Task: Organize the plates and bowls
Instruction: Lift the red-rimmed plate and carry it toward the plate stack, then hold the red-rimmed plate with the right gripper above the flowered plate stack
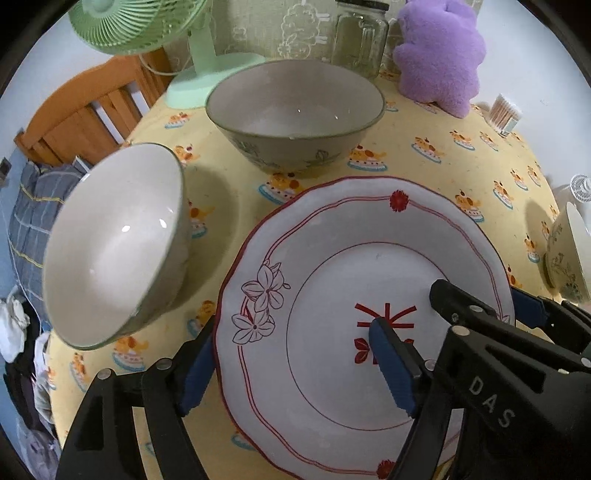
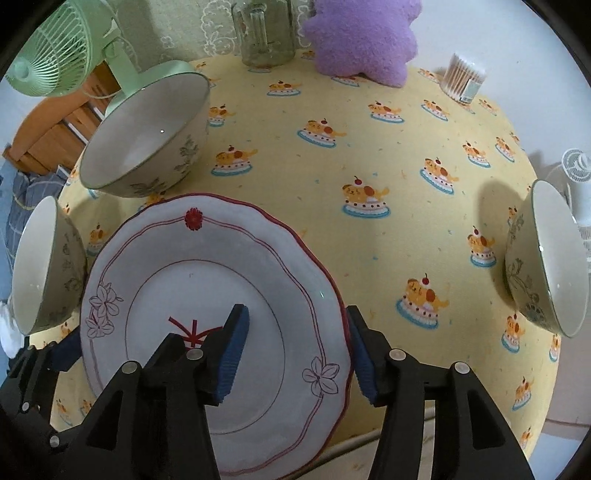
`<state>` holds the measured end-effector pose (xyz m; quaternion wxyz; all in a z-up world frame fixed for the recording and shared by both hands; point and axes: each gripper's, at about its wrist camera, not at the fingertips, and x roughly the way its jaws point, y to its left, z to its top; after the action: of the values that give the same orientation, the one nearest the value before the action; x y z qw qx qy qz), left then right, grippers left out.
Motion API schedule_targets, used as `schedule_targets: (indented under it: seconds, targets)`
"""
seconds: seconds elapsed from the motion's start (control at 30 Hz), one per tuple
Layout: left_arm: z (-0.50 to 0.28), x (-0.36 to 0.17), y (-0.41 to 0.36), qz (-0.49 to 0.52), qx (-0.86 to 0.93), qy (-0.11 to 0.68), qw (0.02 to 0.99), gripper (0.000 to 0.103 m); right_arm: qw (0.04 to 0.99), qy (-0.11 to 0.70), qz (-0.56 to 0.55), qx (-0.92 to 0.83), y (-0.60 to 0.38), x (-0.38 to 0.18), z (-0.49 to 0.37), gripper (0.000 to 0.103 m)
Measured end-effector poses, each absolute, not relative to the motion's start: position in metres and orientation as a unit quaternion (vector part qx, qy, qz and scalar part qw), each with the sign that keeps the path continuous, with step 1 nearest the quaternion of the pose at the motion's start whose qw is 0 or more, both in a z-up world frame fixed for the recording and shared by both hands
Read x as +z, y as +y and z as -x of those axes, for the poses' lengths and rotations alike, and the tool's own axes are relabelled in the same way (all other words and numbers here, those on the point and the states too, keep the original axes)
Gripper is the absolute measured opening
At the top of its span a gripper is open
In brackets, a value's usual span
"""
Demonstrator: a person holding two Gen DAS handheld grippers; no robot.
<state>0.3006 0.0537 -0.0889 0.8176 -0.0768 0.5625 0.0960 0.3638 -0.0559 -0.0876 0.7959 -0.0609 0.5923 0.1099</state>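
plate with a scalloped red rim, outlined flowers and a red mark at its centre lies flat on the surface, which wears a yellow cloth printed with little dogs on cakes. both grippers point down at it. left gripper straddles the plate's left rim, one blue pad off the edge over the cloth, the other over the plate's middle, jaws apart and not pressing. right gripper straddles the right rim the same way, jaws apart, a gap showing between the outer pad and the rim. white letters "das" can be read on the black arm of the right gripper, seen from the left wrist.

big bowl with leaf sprigs stands just behind the plate. left bowl sits near the plate's left side, close to the surface's edge. right bowl stands well apart on the right. along the back are a green fan, a glass jar, a purple plush and a tub of cotton swabs; its label is too small to read.
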Motion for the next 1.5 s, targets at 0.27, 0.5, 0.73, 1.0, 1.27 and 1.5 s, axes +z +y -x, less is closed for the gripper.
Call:
schedule_targets:
  seconds: [0.27,0.5,0.73,1.0,1.27,1.5]
  targets:
    - [-0.282,-0.066,0.065,0.083,0.086,0.554,0.824,0.079,0.807,0.579,0.061,0.103,-0.047,-0.062,-0.344,0.057]
    - [-0.260,-0.044,0.071,0.086,0.058,0.545,0.832,0.079,0.818,0.568,0.045,0.082,-0.045,-0.033,-0.316,0.064]
    - [-0.234,-0.030,0.064,0.059,0.022,0.539,0.840,0.079,0.825,0.562,0.025,0.042,-0.051,-0.012,-0.275,0.065]
    - [-0.205,-0.024,0.047,0.030,-0.040,0.537,0.842,0.083,0.833,0.553,-0.014,-0.008,-0.070,0.001,-0.225,0.073]
    - [-0.185,-0.025,0.019,0.004,-0.076,0.541,0.837,0.084,0.832,0.552,-0.037,-0.049,-0.093,-0.001,-0.189,0.074]
    - [-0.178,-0.028,-0.010,-0.001,-0.079,0.547,0.834,0.084,0.830,0.553,-0.049,-0.056,-0.125,-0.005,-0.179,0.075]
